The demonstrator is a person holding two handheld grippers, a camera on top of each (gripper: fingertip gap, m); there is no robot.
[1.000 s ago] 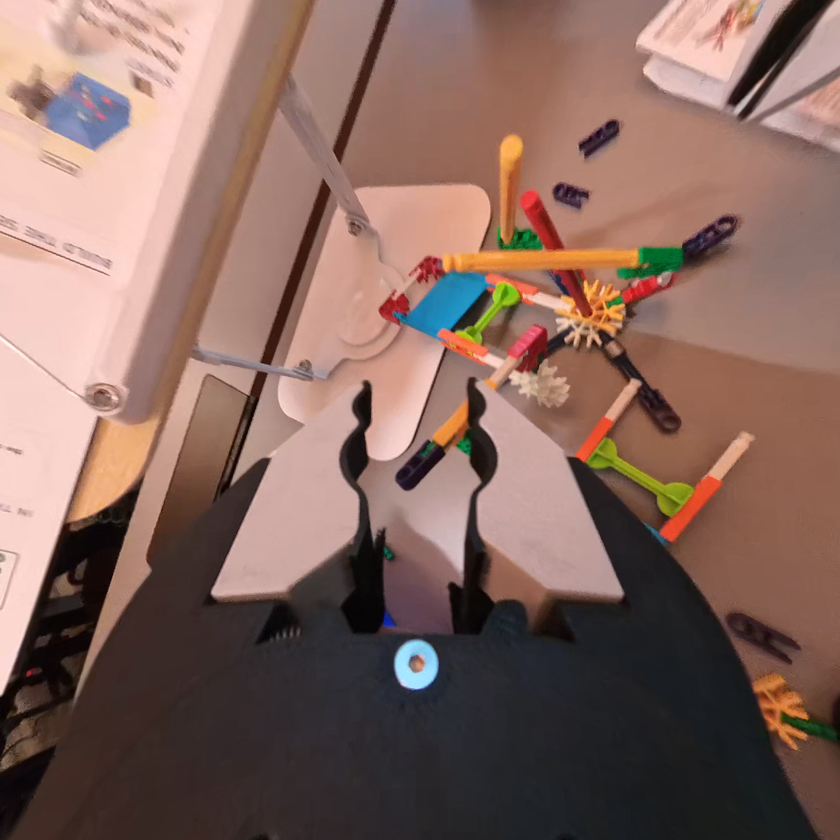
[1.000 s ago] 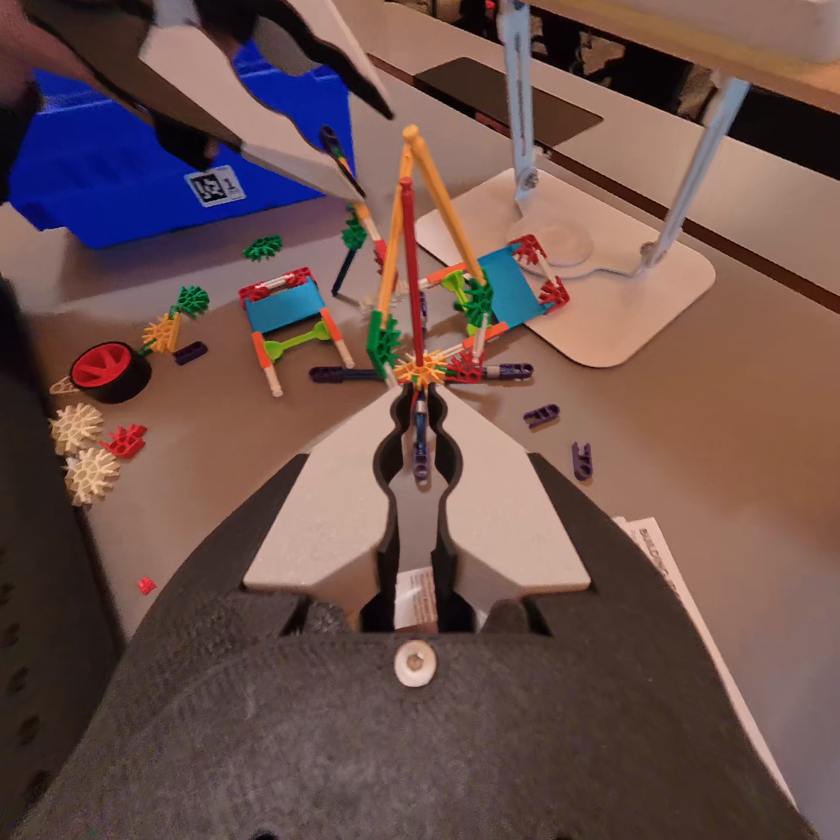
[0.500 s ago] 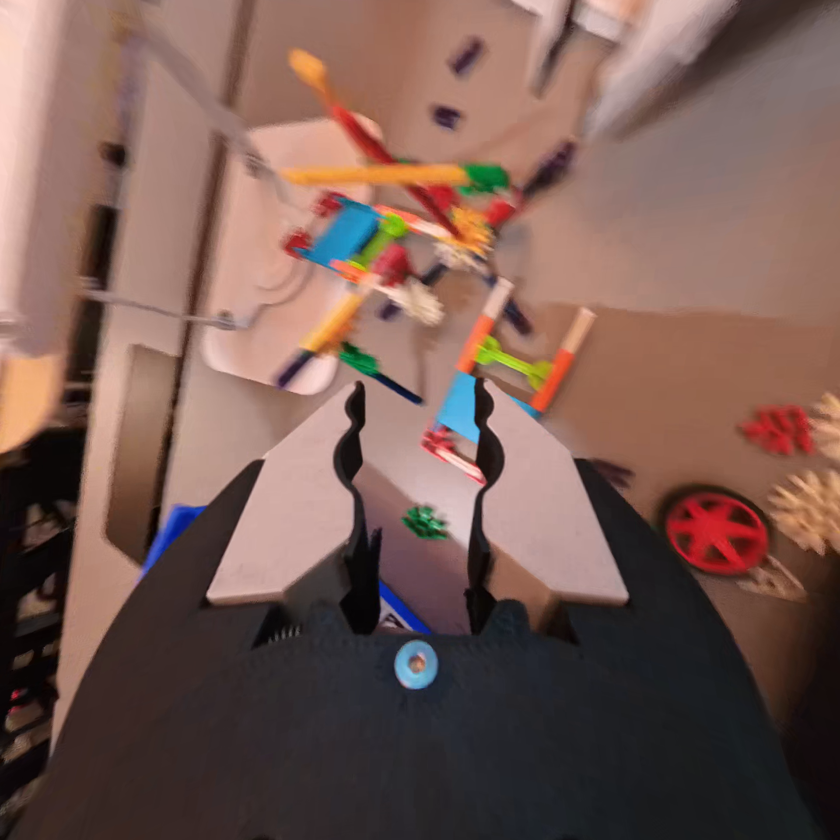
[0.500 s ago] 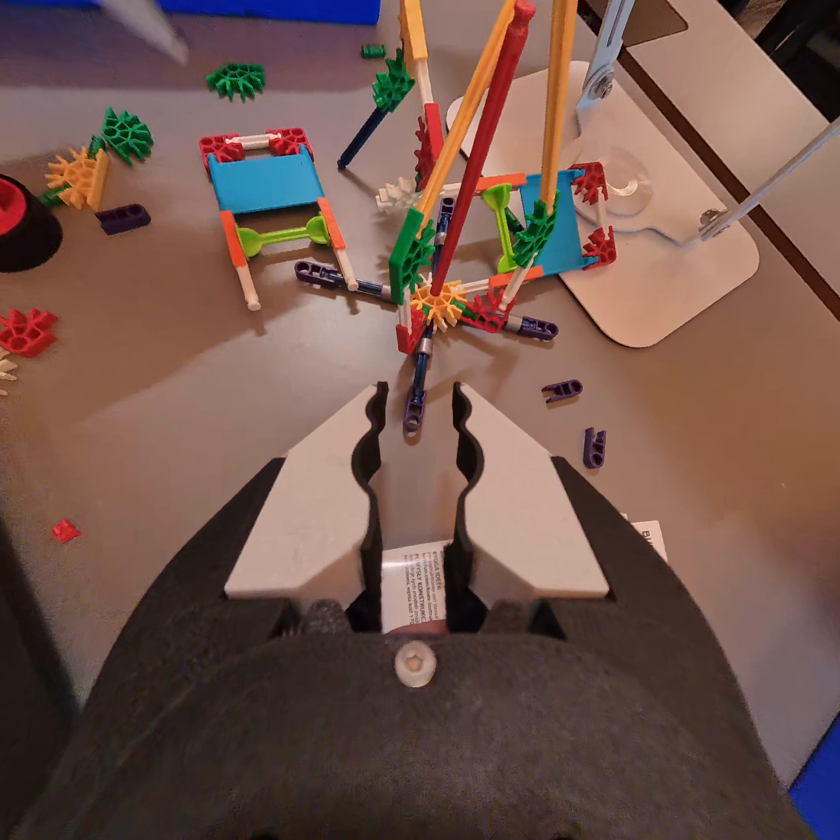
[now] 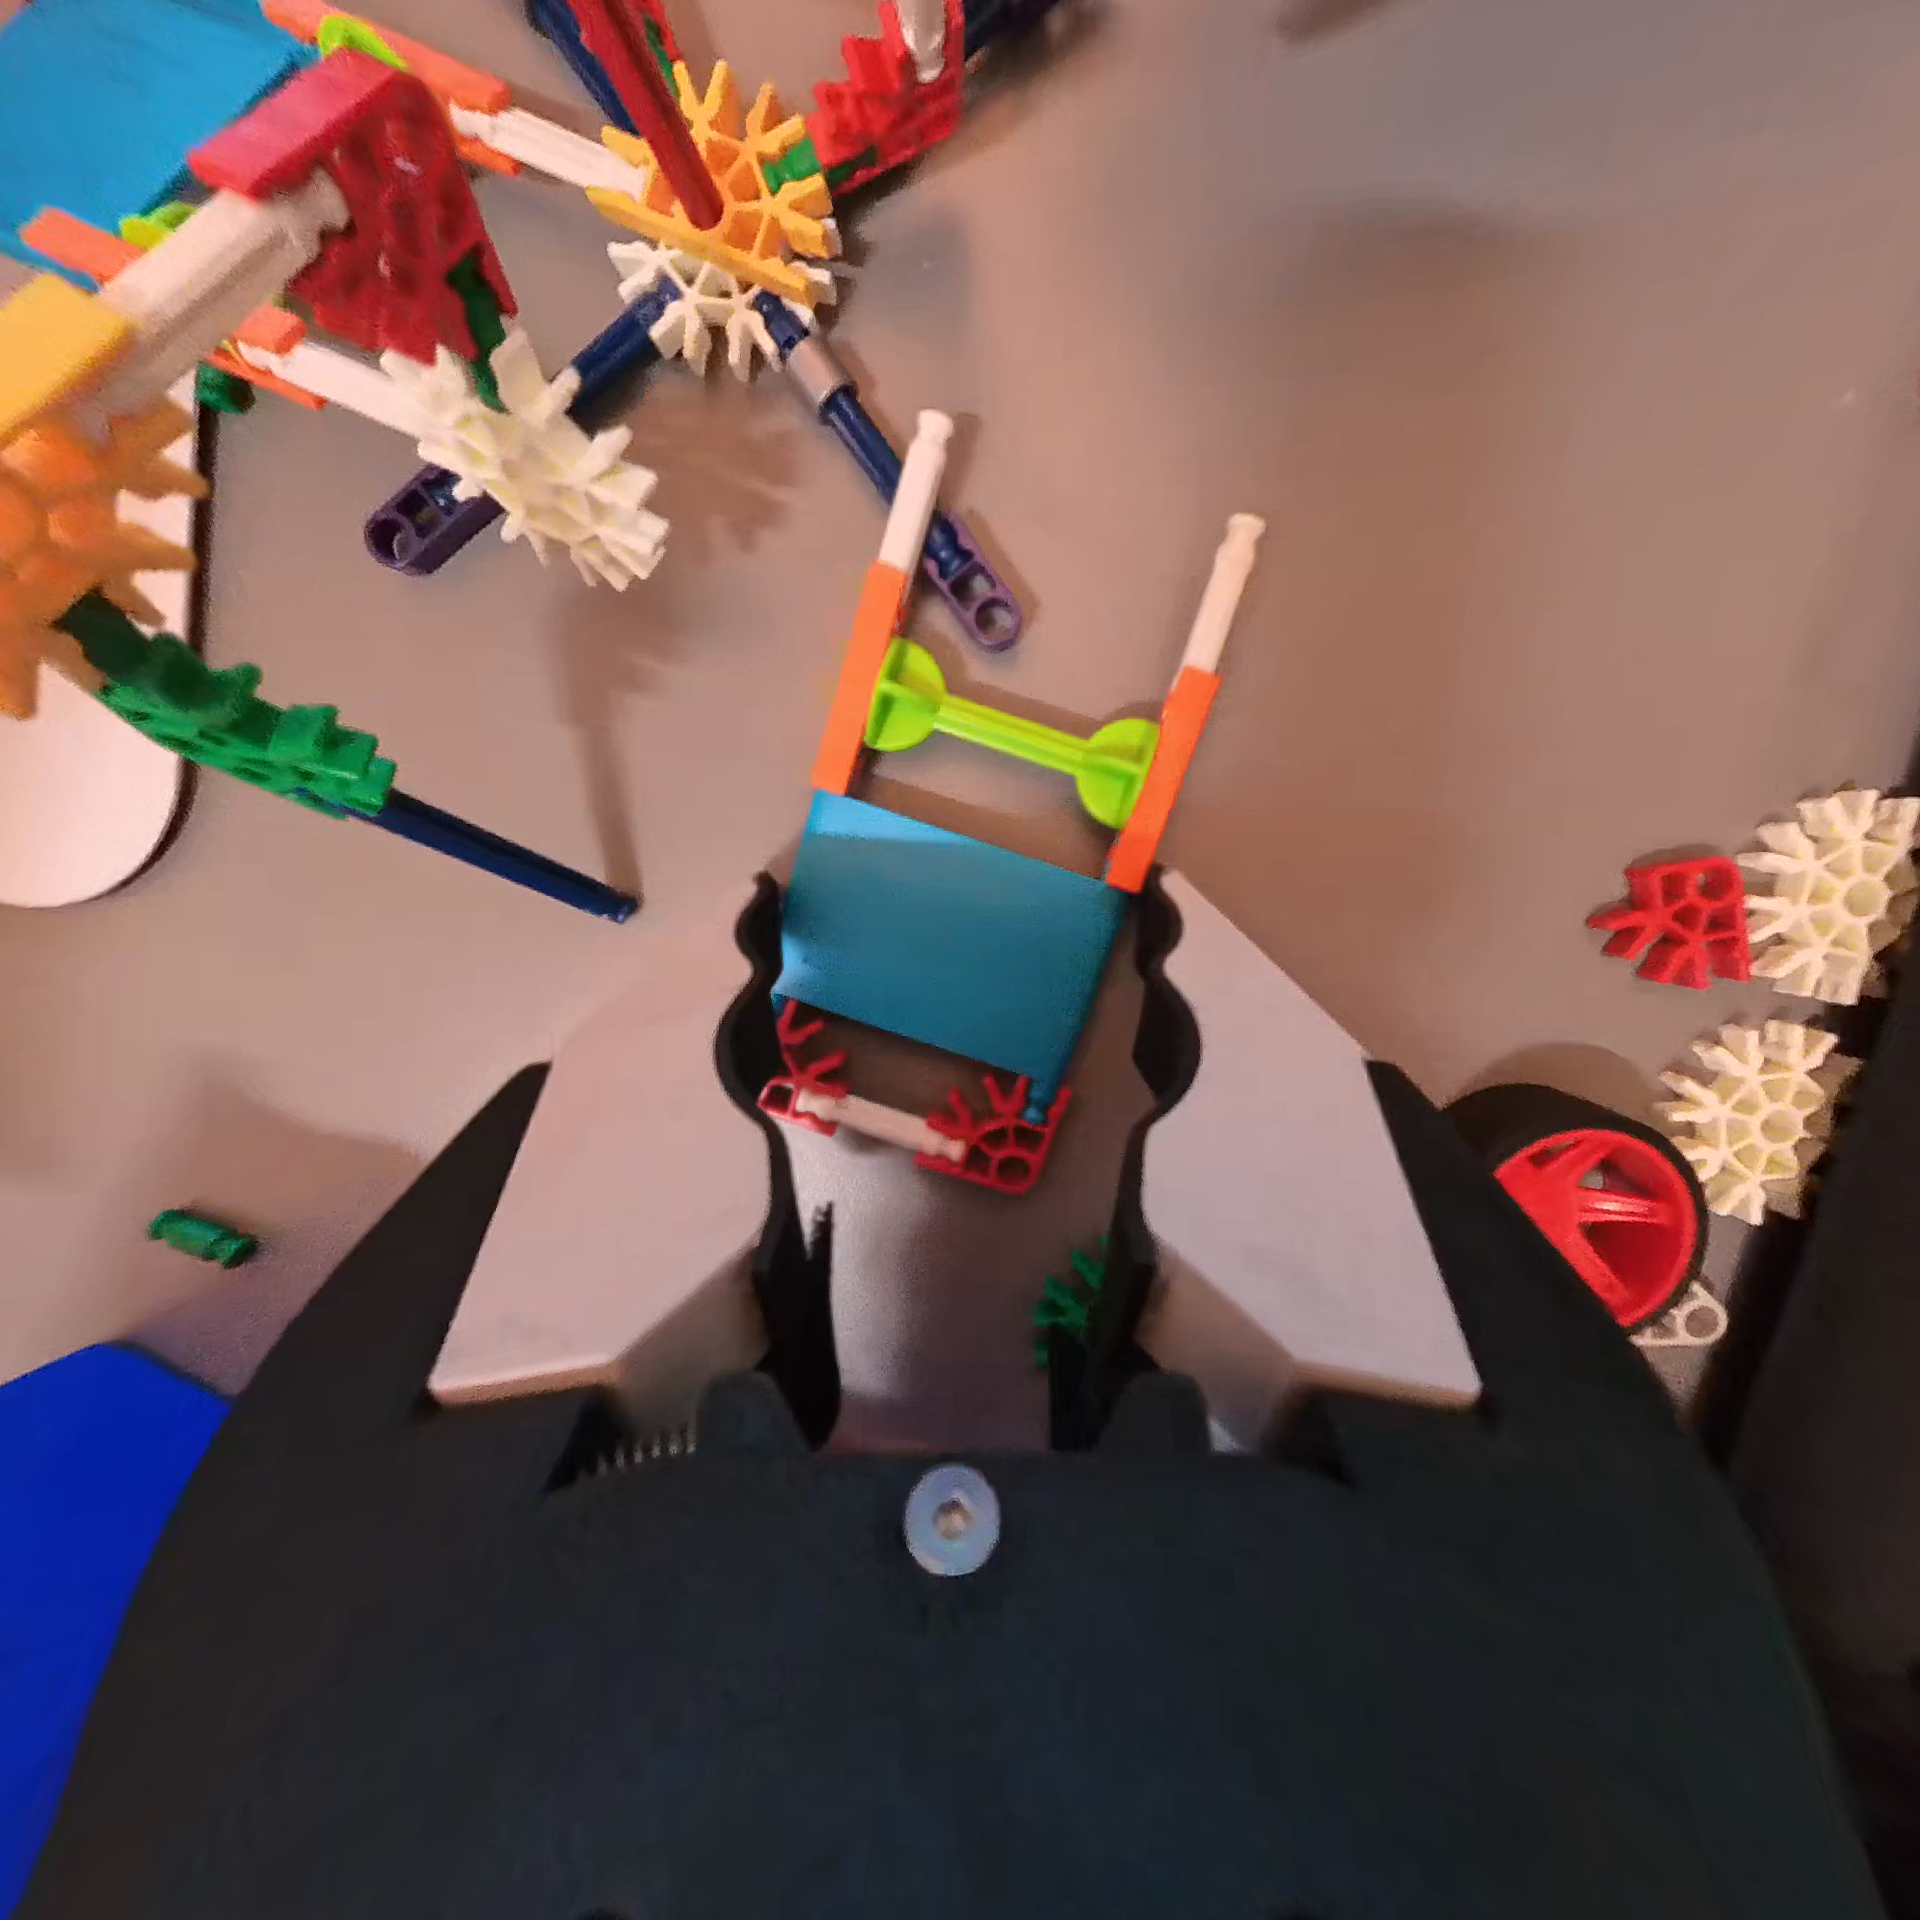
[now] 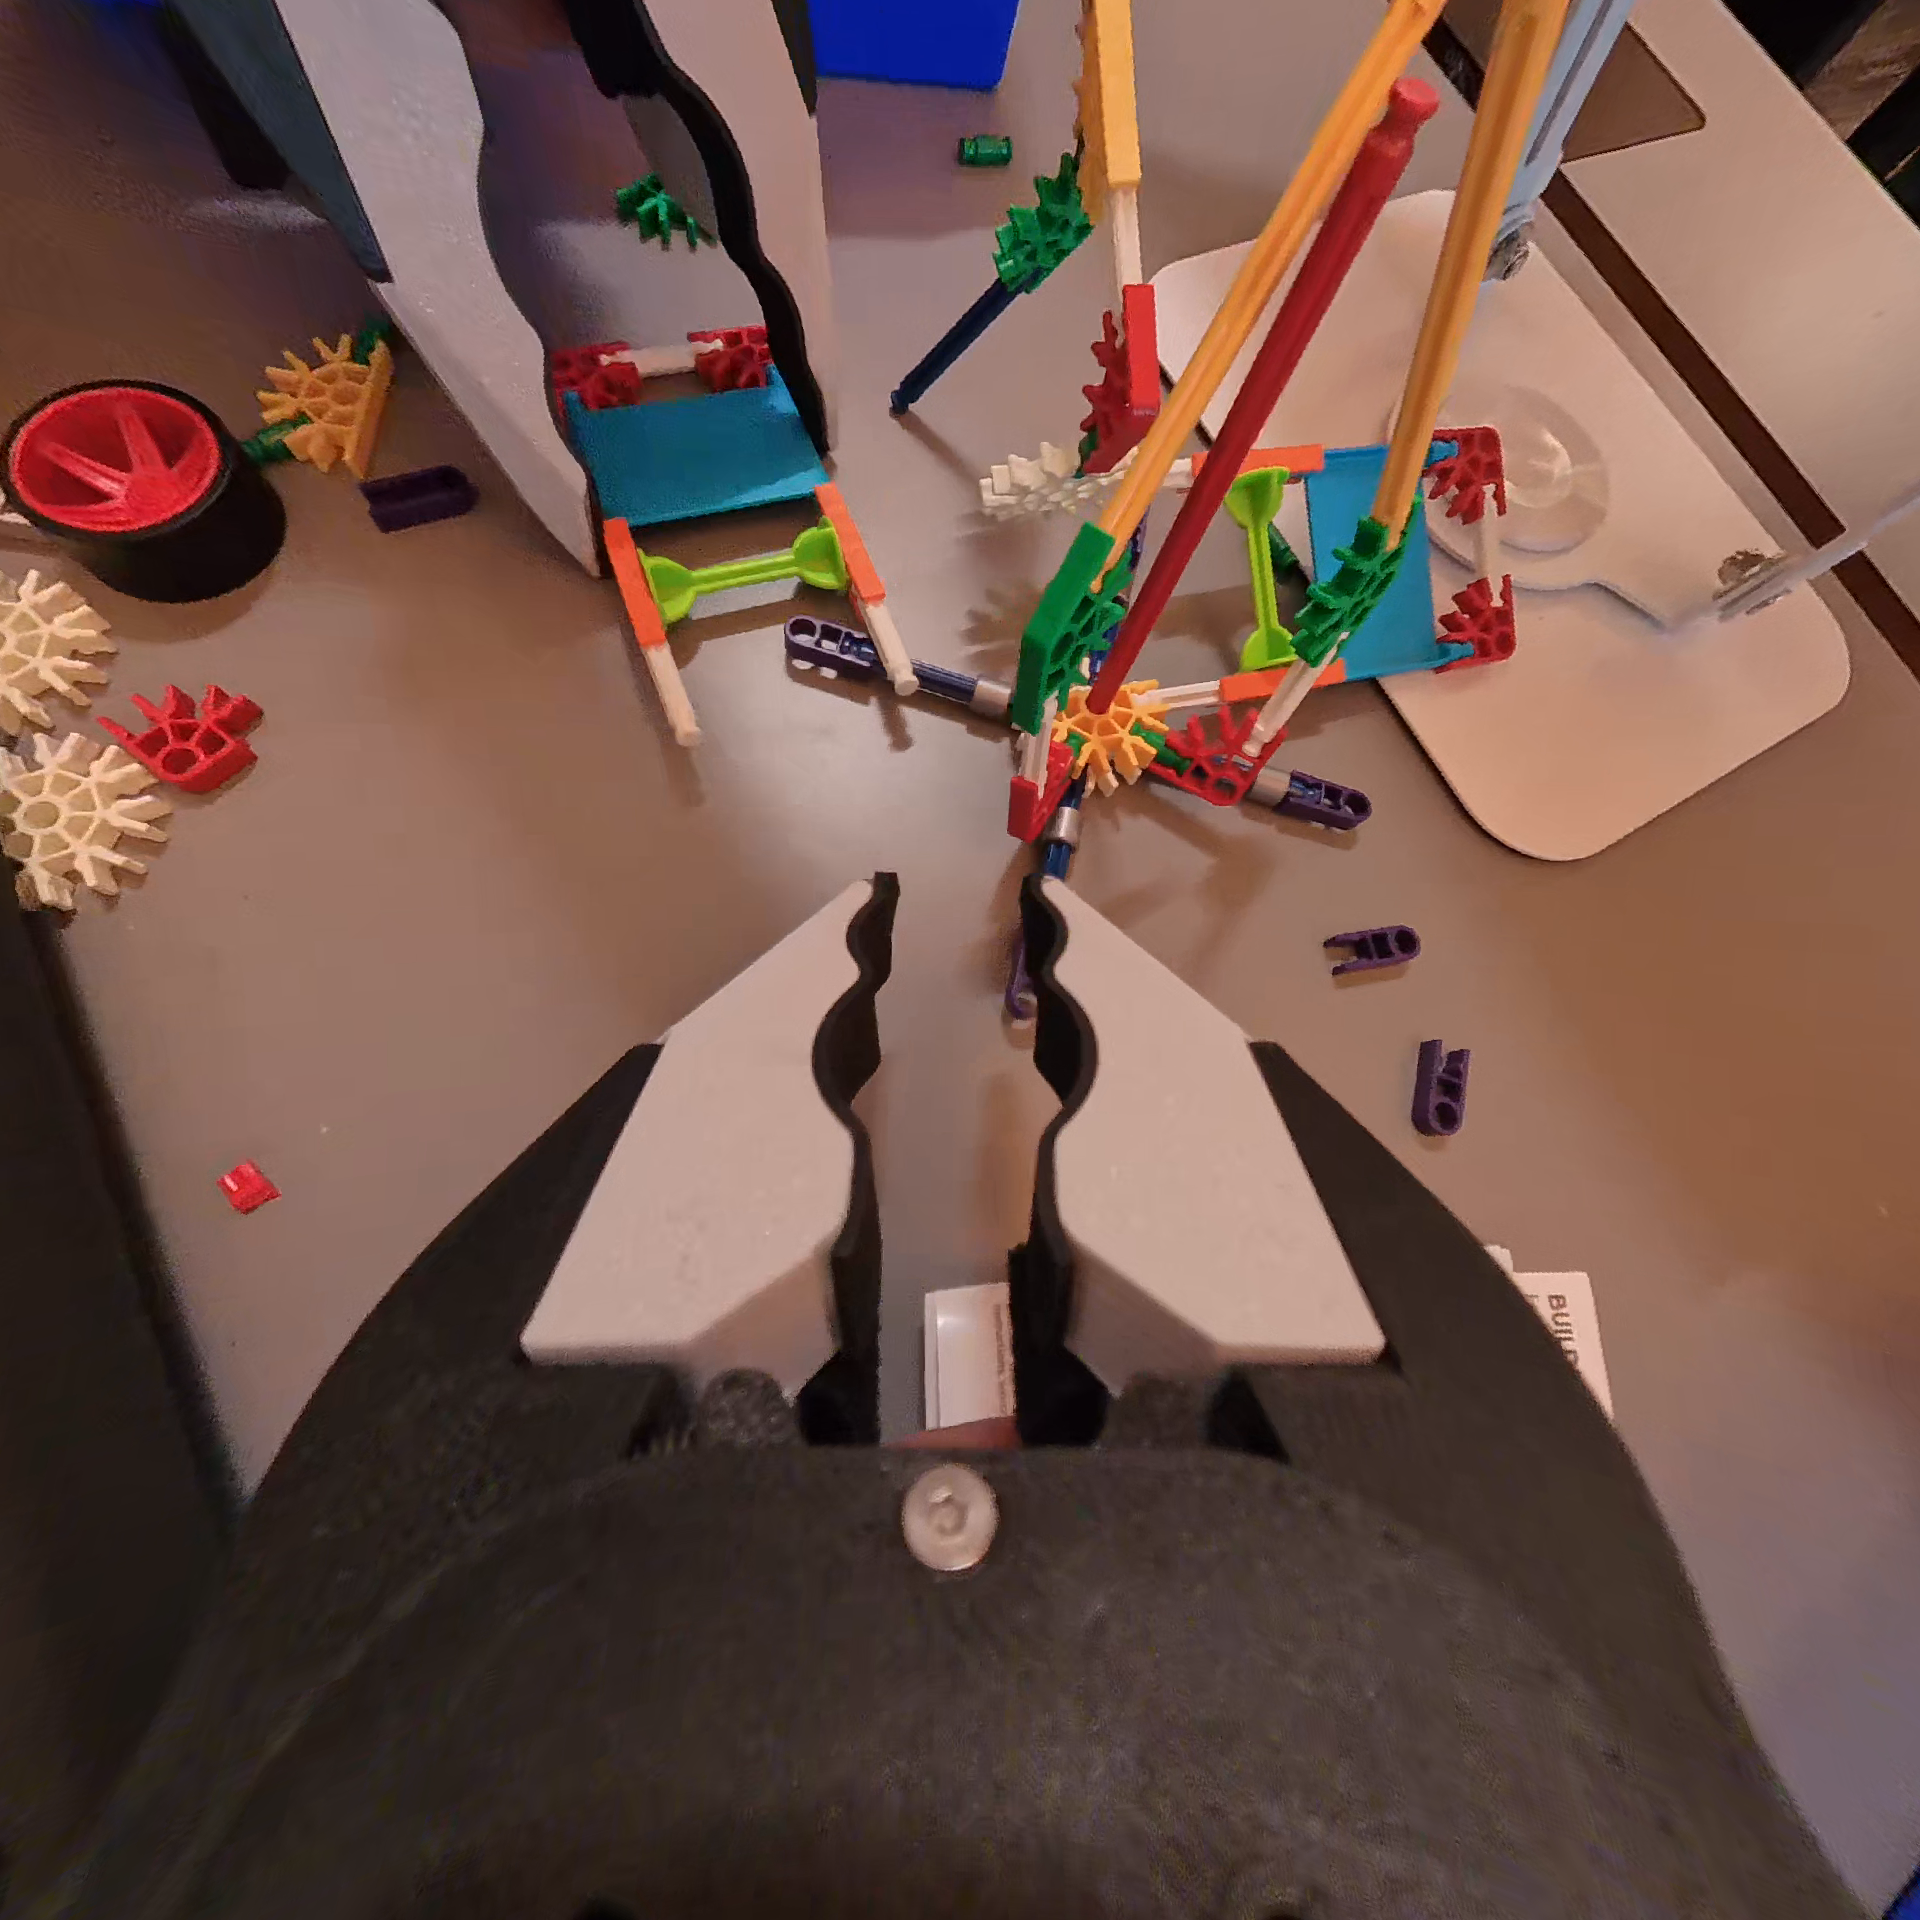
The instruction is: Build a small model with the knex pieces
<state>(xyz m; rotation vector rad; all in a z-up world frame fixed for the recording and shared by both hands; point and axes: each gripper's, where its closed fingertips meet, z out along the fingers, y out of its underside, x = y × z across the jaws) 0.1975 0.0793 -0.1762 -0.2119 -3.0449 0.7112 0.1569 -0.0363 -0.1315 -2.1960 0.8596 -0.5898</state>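
Note:
A small frame with a blue panel point(image 5: 945, 945), red corner connectors, orange-white rods and a lime bar lies flat on the grey table point(image 5: 1455, 520). My left gripper point(image 5: 956, 904) is open and low over it, with a finger on each side of the blue panel. The right wrist view shows the same thing: the left gripper's fingers point(image 6: 488, 343) stand on either side of the frame point(image 6: 696, 457). My right gripper point(image 6: 961, 894) is open and empty above the table. It is just left of the purple end point(image 6: 1016, 977) of a blue rod on the tall rod structure point(image 6: 1101, 727).
A red wheel point(image 6: 114, 468), white snowflake connectors point(image 6: 62, 810) and a red connector point(image 6: 187, 732) lie at the left. Loose purple connectors point(image 6: 1371, 948) lie at the right. A white stand base point(image 6: 1621, 665) sits behind the structure. A blue bin point(image 6: 904, 42) stands at the back, with paper point(image 6: 1558, 1340) near me. My hands' fingertips stand some 15 cm from each other. My left gripper is the nearer one to the red connector point(image 6: 187, 732): about 9 cm, against 15 cm. It is also in sight in the left wrist view point(image 5: 1688, 910).
My left gripper swung from the tall structure down to the small blue-panel frame and now has a finger on each side of it. My right gripper let go of the purple-ended rod and opened wider.

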